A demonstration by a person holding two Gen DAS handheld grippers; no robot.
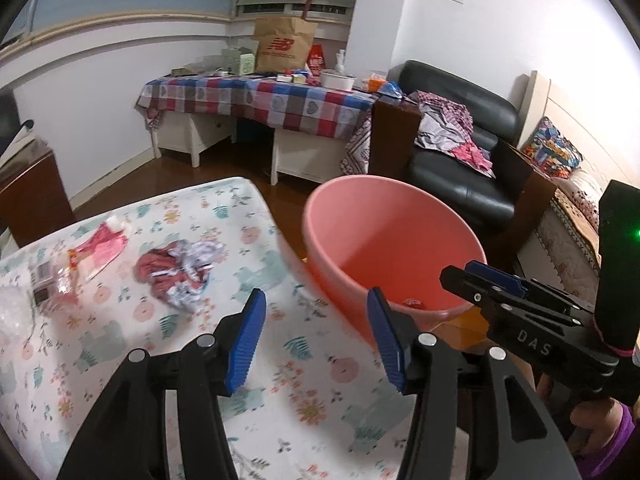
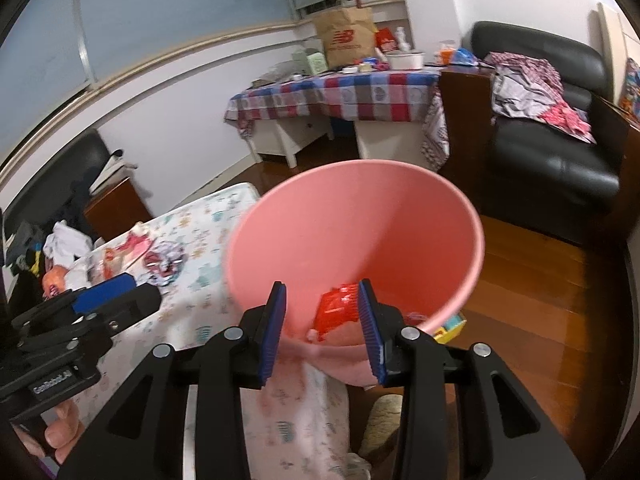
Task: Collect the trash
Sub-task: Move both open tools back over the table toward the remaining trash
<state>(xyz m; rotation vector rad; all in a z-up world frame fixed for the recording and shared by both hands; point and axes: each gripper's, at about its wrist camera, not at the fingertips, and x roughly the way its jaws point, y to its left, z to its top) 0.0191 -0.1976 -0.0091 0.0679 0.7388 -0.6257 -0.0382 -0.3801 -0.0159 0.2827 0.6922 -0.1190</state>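
Observation:
A pink bucket (image 1: 384, 232) stands beside the floral-cloth table (image 1: 280, 360); it also shows in the right wrist view (image 2: 360, 216). A red wrapper (image 2: 338, 308) lies inside it, between my open right gripper's (image 2: 322, 328) fingers but not touched by them. My right gripper also shows in the left wrist view (image 1: 480, 280), over the bucket's near rim. My left gripper (image 1: 316, 340) is open and empty above the table near the bucket. A crumpled red-and-white wrapper (image 1: 180, 272), a pink wrapper (image 1: 102, 248) and clear plastic trash (image 1: 52, 280) lie on the table to the left.
A checkered-cloth desk (image 1: 260, 100) with a paper bag and boxes stands at the back. A black leather armchair (image 1: 460, 160) with clothes is at the right, and a bed (image 1: 568, 208) beyond it. Wooden floor (image 2: 540, 300) surrounds the bucket. A dark cabinet (image 1: 28, 188) stands left.

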